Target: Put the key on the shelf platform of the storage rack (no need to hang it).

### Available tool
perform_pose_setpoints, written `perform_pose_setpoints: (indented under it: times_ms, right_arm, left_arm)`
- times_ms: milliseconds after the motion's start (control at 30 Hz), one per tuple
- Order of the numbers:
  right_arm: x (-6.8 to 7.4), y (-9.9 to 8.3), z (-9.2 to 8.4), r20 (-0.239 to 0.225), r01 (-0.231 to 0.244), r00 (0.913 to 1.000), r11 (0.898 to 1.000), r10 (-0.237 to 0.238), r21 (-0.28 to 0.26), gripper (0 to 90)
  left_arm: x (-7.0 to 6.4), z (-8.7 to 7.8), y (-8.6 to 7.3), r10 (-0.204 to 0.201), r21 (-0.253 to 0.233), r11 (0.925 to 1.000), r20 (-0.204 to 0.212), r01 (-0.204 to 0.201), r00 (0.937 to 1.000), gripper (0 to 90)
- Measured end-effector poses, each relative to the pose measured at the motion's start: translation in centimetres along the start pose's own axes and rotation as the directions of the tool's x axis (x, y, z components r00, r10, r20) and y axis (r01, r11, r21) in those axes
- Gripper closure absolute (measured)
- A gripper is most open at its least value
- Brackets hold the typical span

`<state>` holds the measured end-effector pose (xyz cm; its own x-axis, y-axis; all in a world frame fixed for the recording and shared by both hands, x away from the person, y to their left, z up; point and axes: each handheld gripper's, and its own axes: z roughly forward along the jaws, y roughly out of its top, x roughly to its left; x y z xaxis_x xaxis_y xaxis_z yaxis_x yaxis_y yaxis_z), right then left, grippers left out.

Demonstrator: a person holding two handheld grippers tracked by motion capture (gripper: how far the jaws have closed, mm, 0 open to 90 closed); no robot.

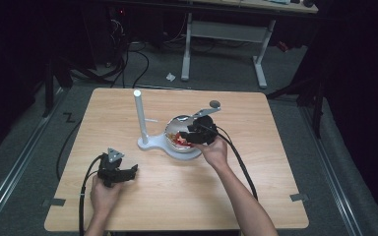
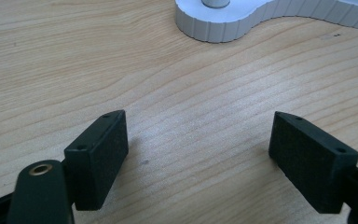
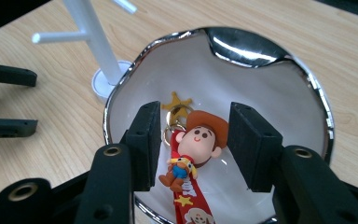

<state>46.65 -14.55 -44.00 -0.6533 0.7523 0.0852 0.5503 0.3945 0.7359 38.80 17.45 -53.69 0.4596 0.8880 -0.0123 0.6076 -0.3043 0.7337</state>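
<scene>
1. Nearest the person's edge of the wooden table [image 1: 177, 196], the left gripper [image 1: 128, 173] lies low over the bare top, held from behind by the left hand [image 1: 103, 194], its cable looping off to the left.
2. In the left gripper view its two black jaws stand wide apart with nothing but wood grain between them; they grip nothing. Just ahead of them is the ribbed edge of the white stand's base [image 2: 223, 25].
3. Farther in, the right hand [image 1: 214, 150] carries the right gripper [image 1: 189, 135] over the near side of the bowl [image 1: 174, 125], tipped down into it.
4. The right gripper view looks between its jaws: they are partly apart, and the figure keychain [image 3: 193, 149] lies between them on the white floor of the bowl [image 3: 270, 102]. The pads [image 3: 251, 144] stand on either side of the figure's hatted head, and I see a gap at each side, so they are not pressing on it.
5. The keychain has a brown hat, a gold star charm [image 3: 177, 103] above it, a smaller figure below and a red strap [image 3: 186, 200] running toward the camera.
6. Beyond and left of the bowl rises the white stand [image 1: 139, 115] with a short side peg, sharing one base with the bowl.
7. Past the table's far edge are the legs of another desk [image 1: 261, 64] and dark cables on the floor.
</scene>
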Motion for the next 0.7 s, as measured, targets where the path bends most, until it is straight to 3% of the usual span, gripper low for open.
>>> perform_pose_setpoints:
  times_ms: [200,467,700]
  right_arm:
    - [-0.2,0.0,-1.4,0.013,0.004,0.9999,1.0,-0.004,-0.016,52.7]
    - [-1.1,-0.9,-3.1,0.024,-0.042,0.9988,0.998,0.043,-0.04,52.2]
    - [-1.7,-1.2,-4.5,0.024,-0.046,0.9986,0.998,0.047,-0.05,51.1]
  left_arm:
    - [0.0,0.0,0.0,0.0,0.0,1.0,0.0,0.0,1.0,20.1]
    - [0.0,0.0,0.0,0.0,0.0,1.0,0.0,0.0,1.0,20.1]
    - [0.0,0.0,0.0,0.0,0.0,1.0,0.0,0.0,1.0,20.1]
